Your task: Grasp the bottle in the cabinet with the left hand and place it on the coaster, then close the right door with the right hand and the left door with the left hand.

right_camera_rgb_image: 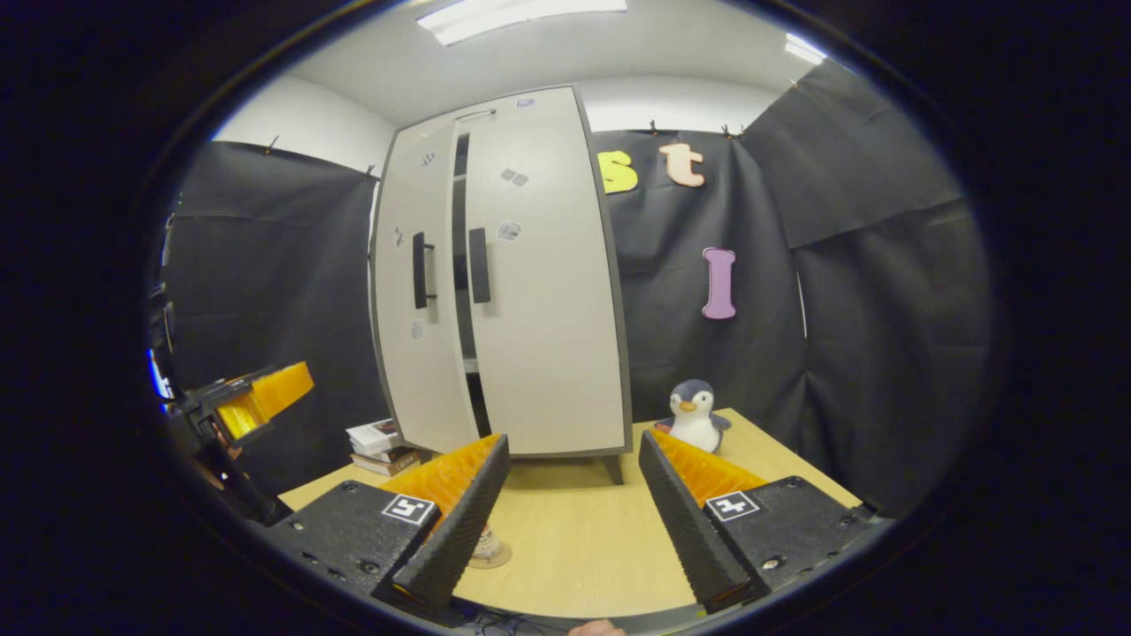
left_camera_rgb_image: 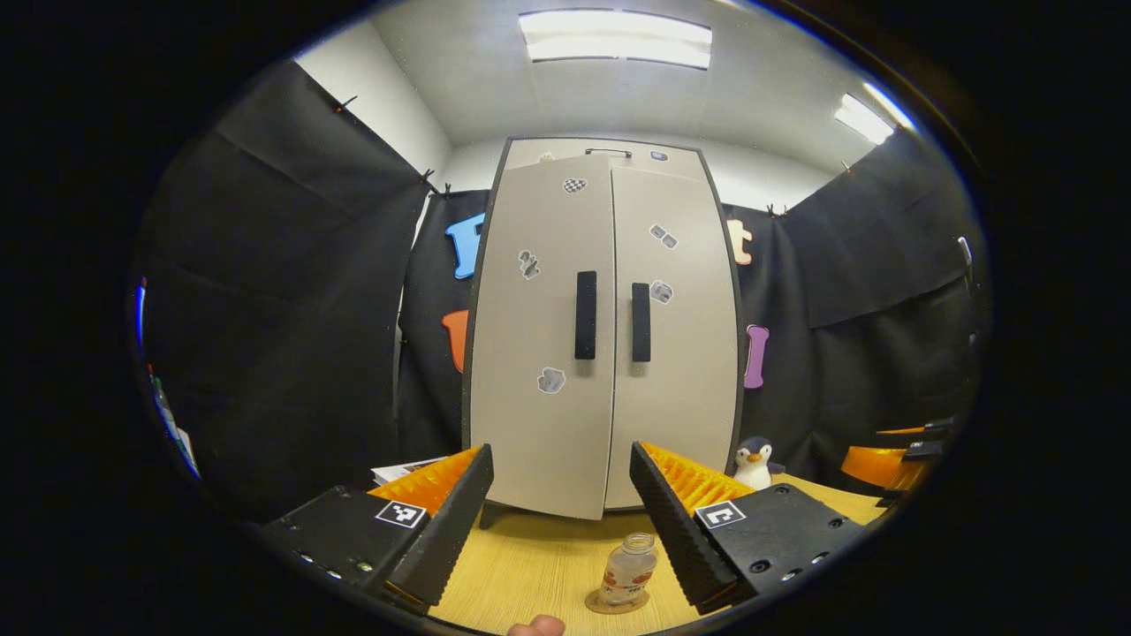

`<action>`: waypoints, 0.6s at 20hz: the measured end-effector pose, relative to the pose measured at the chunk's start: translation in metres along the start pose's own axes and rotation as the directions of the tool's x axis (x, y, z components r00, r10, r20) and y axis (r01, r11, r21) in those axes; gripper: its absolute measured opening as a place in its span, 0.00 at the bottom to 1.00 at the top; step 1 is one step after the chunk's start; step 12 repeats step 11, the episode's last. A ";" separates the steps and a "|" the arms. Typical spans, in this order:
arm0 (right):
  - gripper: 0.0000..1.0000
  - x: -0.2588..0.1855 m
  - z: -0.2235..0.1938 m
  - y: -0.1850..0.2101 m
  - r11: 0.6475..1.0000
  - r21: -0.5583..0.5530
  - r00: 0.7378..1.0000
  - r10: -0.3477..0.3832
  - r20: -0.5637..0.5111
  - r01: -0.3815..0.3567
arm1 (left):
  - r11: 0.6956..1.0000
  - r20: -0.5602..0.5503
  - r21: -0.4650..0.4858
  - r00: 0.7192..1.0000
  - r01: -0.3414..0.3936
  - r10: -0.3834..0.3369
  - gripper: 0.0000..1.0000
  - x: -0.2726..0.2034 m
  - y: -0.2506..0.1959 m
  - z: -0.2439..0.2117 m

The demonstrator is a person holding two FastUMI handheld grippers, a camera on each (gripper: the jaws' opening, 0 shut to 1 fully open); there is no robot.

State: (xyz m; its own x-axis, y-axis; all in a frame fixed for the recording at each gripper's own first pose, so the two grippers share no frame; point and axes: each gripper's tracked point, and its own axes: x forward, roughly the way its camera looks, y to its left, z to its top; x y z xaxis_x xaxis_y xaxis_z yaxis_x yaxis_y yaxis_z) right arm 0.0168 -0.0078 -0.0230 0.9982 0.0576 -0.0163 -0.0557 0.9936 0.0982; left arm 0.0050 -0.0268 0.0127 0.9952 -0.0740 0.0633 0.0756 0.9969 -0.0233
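Bottle on coaster; both tongs spread wide and empty.

In the left gripper view the bottle [left_camera_rgb_image: 628, 570] is seen upright on the coaster [left_camera_rgb_image: 617, 603], on the surface [left_camera_rgb_image: 530, 574], low between the left tongs [left_camera_rgb_image: 561, 517], nearer the right-hand finger and untouched. The cabinet [left_camera_rgb_image: 605, 336] is seen behind; in the right gripper view a gap is noted between its doors, beyond the right tongs [right_camera_rgb_image: 574, 508].

Clear bottle [left_camera_rgb_image: 628, 570] upright on round coaster [left_camera_rgb_image: 616, 604]; cabinet [left_camera_rgb_image: 605, 336] doors nearly shut (slight gap).
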 end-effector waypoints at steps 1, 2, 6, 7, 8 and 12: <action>0.93 0.000 0.000 0.001 1.000 0.005 1.000 0.001 0.000 -0.001 | 1.000 -0.003 0.000 1.000 -0.001 0.001 0.99 0.000 0.001 -0.001; 0.93 0.001 0.000 0.001 1.000 0.003 1.000 0.002 -0.002 -0.002 | 1.000 -0.009 -0.003 1.000 -0.001 0.001 0.95 -0.002 0.002 -0.003; 0.96 0.001 0.000 0.003 1.000 -0.005 1.000 0.004 -0.001 -0.004 | 1.000 -0.016 -0.003 1.000 0.000 0.000 0.99 -0.002 0.001 -0.005; 0.93 0.000 -0.001 0.003 1.000 -0.005 1.000 0.005 -0.003 -0.005 | 1.000 -0.016 0.000 1.000 -0.001 0.001 0.94 -0.002 0.002 -0.006; 0.96 0.001 -0.001 0.002 1.000 -0.005 1.000 0.004 -0.003 -0.004 | 1.000 -0.013 0.002 1.000 0.001 -0.001 0.95 -0.002 0.002 -0.006; 0.93 0.001 0.000 0.002 1.000 -0.001 1.000 0.002 0.004 -0.002 | 1.000 -0.011 0.000 1.000 0.007 -0.007 0.99 -0.002 0.000 -0.007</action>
